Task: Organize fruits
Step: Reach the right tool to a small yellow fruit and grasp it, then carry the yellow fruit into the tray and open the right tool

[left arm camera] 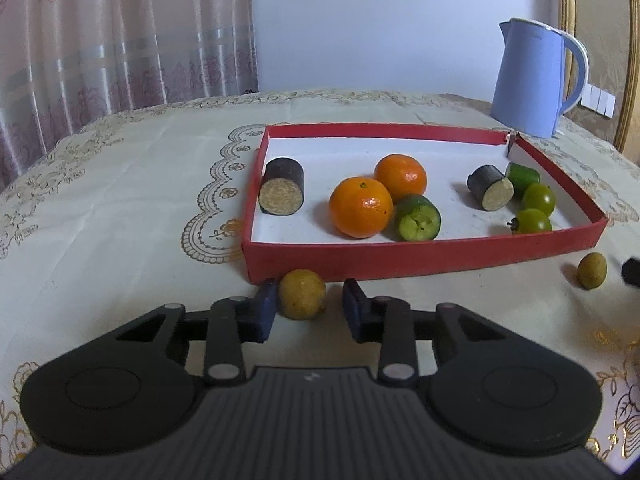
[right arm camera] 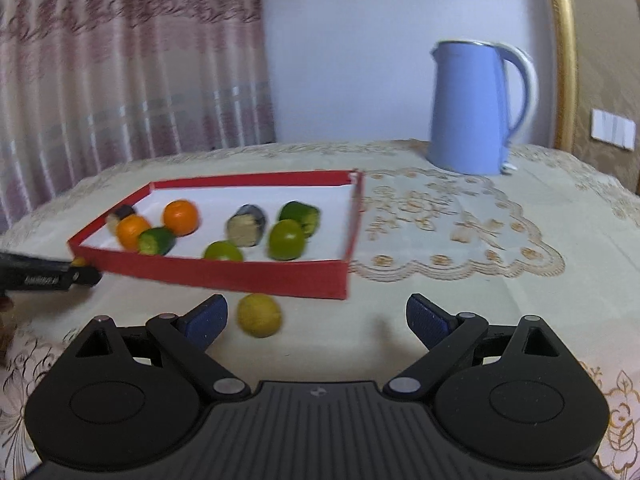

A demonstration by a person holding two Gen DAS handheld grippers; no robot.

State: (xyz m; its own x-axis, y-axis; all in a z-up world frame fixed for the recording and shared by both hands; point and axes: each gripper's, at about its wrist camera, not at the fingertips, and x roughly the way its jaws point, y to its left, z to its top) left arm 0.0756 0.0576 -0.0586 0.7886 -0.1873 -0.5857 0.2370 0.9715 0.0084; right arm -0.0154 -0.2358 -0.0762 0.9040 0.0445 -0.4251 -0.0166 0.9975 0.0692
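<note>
On the table, near edge: two small round yellow-brown fruits lie outside the shallow red cardboard tray (left arm camera: pixel 420 258), both just before its front wall.
Left fruit (left arm camera: pixel 302 294): sits between the pads of the left hand-held gripper (left arm camera: pixel 309 309), touching the left pad; a sliver of gap shows at the right pad.
Left hand-held gripper state: jaws narrowed about the fruit, not yet clamped on both sides.
Right fruit (right arm camera: pixel 259 315): lies ahead of the right hand-held gripper (right arm camera: pixel 316 320), left of its centre line, close to the left pad.
Right hand-held gripper state: jaws spread wide, nothing held.
Fruit axis: roundish, none to favour.
Nearer hand: each fruit has its own.
Pose: both tilt gently downward toward the tray.
</note>
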